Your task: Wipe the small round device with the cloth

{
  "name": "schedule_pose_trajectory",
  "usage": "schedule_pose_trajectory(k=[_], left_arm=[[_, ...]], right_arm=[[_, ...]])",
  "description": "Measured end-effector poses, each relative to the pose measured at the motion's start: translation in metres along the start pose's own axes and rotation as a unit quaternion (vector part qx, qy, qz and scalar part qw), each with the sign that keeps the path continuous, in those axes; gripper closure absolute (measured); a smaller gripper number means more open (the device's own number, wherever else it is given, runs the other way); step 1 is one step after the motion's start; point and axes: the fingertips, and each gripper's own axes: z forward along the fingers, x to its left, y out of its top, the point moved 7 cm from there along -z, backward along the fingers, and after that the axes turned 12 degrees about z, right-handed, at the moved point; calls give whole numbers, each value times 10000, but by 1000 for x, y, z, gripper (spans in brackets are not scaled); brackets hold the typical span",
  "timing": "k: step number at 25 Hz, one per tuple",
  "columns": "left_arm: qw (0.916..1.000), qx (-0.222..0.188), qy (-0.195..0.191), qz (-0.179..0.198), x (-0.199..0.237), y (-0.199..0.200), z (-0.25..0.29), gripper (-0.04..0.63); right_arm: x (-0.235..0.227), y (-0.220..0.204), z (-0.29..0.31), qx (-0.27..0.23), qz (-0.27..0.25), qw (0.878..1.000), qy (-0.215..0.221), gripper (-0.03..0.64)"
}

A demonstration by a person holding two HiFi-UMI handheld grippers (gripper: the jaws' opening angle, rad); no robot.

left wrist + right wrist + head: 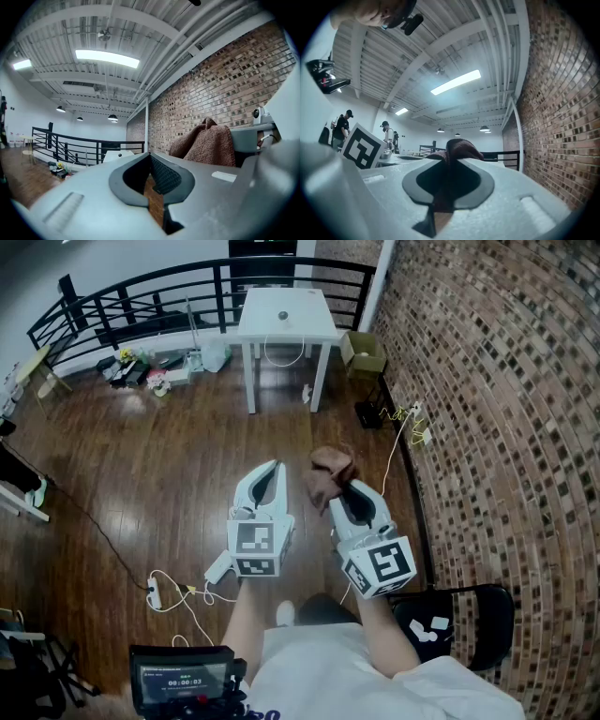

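Observation:
The small round device [282, 315] is a dark dot on a white table [309, 326] far ahead across the wooden floor. Both grippers are held in the air in front of the person, well short of that table. My right gripper [343, 486] is shut on a brown cloth [330, 469], which bunches up above its jaws. The cloth [461, 148] fills the jaw gap in the right gripper view and also shows in the left gripper view as the cloth [206, 143]. My left gripper [277, 466] is shut and holds nothing, its jaws meeting at the tip [149, 155].
A brick wall [497, 409] runs along the right. A black railing [141, 296] stands behind the table. A cardboard box [364, 352], cables [405, 418] and clutter [150, 371] lie near the table. A black chair [464, 615] stands at my right.

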Motion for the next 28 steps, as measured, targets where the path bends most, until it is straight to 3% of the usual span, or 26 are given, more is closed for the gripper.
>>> schedule_pose_trajectory(k=[10,17,22,28], left_arm=[[9992,66,273,273,40,-6,116,580],[9983,-206,456,314,46,22,245,580],[9987,-54,364,351,46,25,329,580],[9979,172,486,397,76,5,395,580]], right_arm=[[-85,5,106,-215,184,9991,331,581],[-203,39,184,-492,158,9982,295,581],[-283,46,234,-476,313,9982,195,581],[-327,30,302,-243,530,9978,301,581]])
